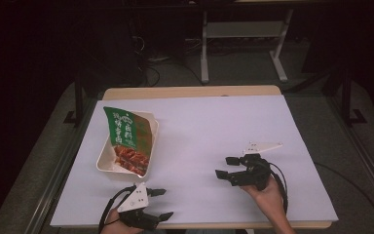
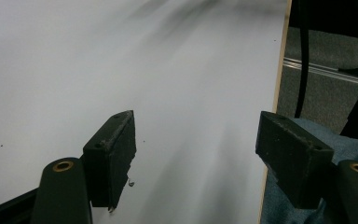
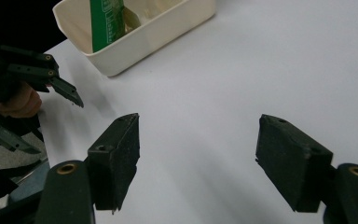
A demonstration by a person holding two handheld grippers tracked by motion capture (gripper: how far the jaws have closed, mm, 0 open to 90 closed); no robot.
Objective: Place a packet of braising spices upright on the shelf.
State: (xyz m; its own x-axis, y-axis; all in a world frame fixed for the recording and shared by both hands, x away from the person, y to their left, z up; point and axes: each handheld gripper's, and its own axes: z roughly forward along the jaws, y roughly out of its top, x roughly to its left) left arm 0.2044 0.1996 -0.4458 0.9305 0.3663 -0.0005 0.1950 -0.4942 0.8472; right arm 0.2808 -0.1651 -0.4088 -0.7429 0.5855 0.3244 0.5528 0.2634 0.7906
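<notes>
A cream tray (image 1: 103,155) sits at the left of the white table top (image 1: 214,131) and holds a green and red food pouch (image 1: 126,139) that leans out over its rim. The tray (image 3: 154,32) and pouch (image 3: 106,21) also appear at the top of the right gripper view. My left gripper (image 1: 161,204) rests at the table's front edge, open and empty, with bare table between its jaws (image 2: 196,154). My right gripper (image 1: 226,166) hovers right of centre, pointing left toward the tray, open with nothing between its jaws (image 3: 198,154).
The table's wooden front edge (image 2: 272,107) runs beside my left gripper, with blue trousers (image 2: 284,205) below it. In the right gripper view the left gripper (image 3: 32,79) stands at the left. A desk frame (image 1: 243,44) stands on the floor beyond the table.
</notes>
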